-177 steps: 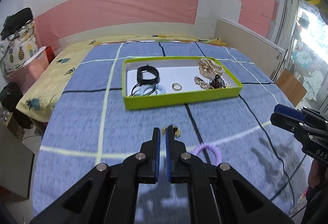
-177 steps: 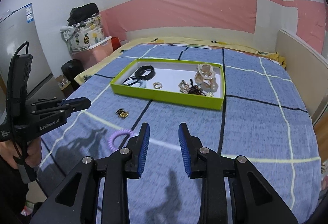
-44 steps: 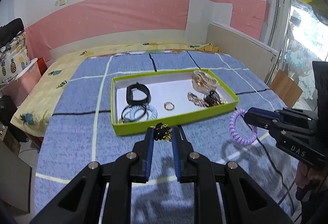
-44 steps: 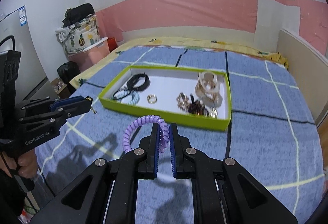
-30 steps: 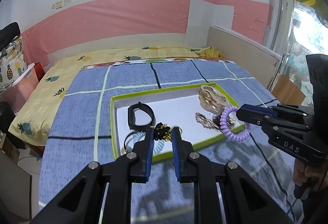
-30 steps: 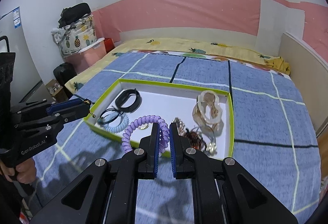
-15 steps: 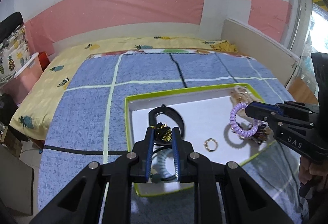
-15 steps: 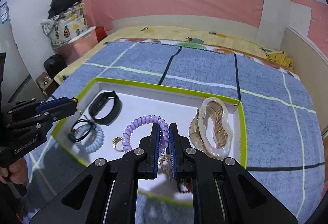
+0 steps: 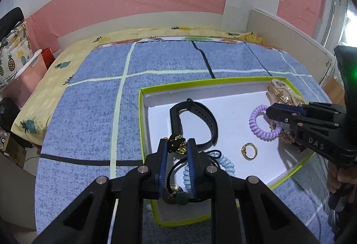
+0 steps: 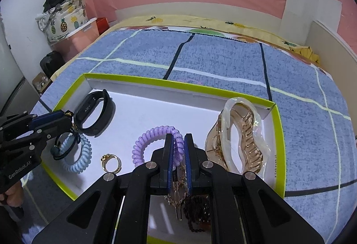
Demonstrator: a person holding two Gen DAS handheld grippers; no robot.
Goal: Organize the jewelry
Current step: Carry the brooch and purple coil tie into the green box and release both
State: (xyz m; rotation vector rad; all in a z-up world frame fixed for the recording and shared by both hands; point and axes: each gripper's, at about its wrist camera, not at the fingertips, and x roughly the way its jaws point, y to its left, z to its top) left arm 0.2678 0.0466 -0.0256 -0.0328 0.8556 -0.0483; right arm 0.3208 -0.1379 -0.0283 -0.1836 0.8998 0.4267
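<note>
Left wrist view: left tongs (image 9: 177, 147) clamped on a small gold-beaded piece (image 9: 177, 145), light and fiddly, likely to slip unless pinched across its beads, above the near-left corner of the green box (image 9: 141, 110). Right wrist view alone, beyond closed right tongs (image 10: 178, 143) pinching the springy purple coil tie (image 10: 154, 141) by one loop: the stiff, probably brittle hair claw (image 10: 239, 134) ahead-right.

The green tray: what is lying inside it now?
Inside the green tray: a black band, blue coil tie, gold ring, clear claw clip. The right gripper covers a chain pile, so its pieces stay unclear.
</note>
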